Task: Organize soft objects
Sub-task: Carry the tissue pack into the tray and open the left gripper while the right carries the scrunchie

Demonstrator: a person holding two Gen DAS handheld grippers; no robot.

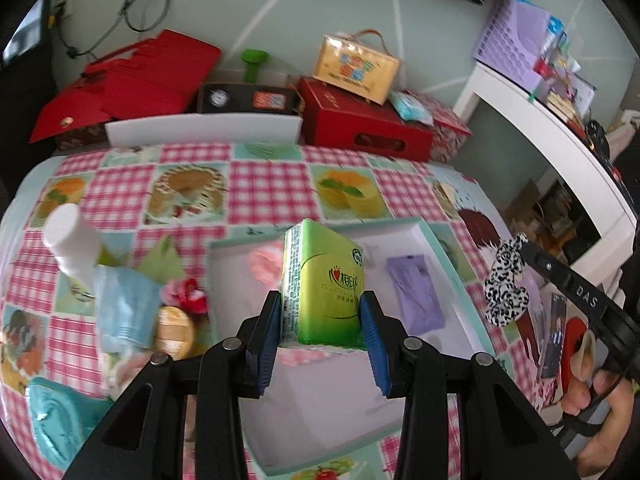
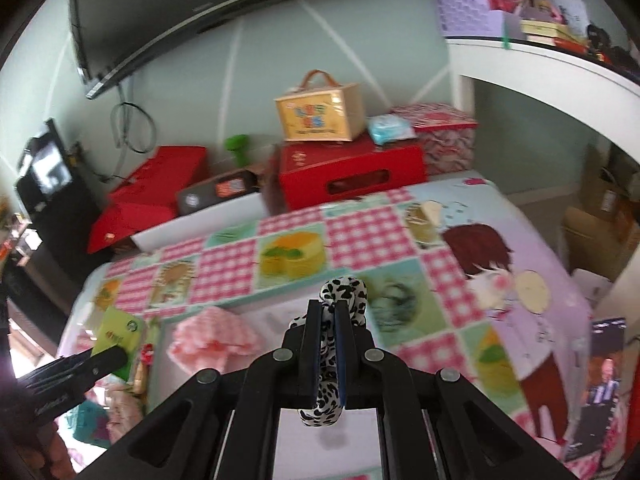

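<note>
Pink-checked tablecloth (image 1: 256, 184) with cake prints, spread before a pale green wall; red boxes (image 1: 360, 128) and a yellow case (image 1: 356, 65) stacked behind, white shelf (image 1: 552, 136) off to the right. Near the middle, a shallow white tray (image 1: 424, 236) with a mint rim, holding a pink cloth (image 1: 264, 260) at its far left and a purple pack (image 1: 416, 292) toward its right. Left gripper (image 1: 320, 330) clamped on a green tissue pack (image 1: 322, 288), blue pads pressed against both sides, pack upright and held above the tray. Left of the tray, a cluttered heap: white bottle (image 1: 72, 240), tilted, a blue pack (image 1: 120, 304), a red and pink flower (image 1: 188, 294), a round gold item (image 1: 174, 332), a teal cloth (image 1: 60, 412) nearest the camera. Right gripper (image 2: 328, 344) closed tight on a black-and-white spotted scrunchie (image 2: 344, 292), fabric looping out above and below the pads, held over the tray's right side. Seen from the left wrist, scrunchie hanging just off the tray's right edge, clear of the cloth below. Photo card (image 2: 604, 384) lying at the table's right edge.
</note>
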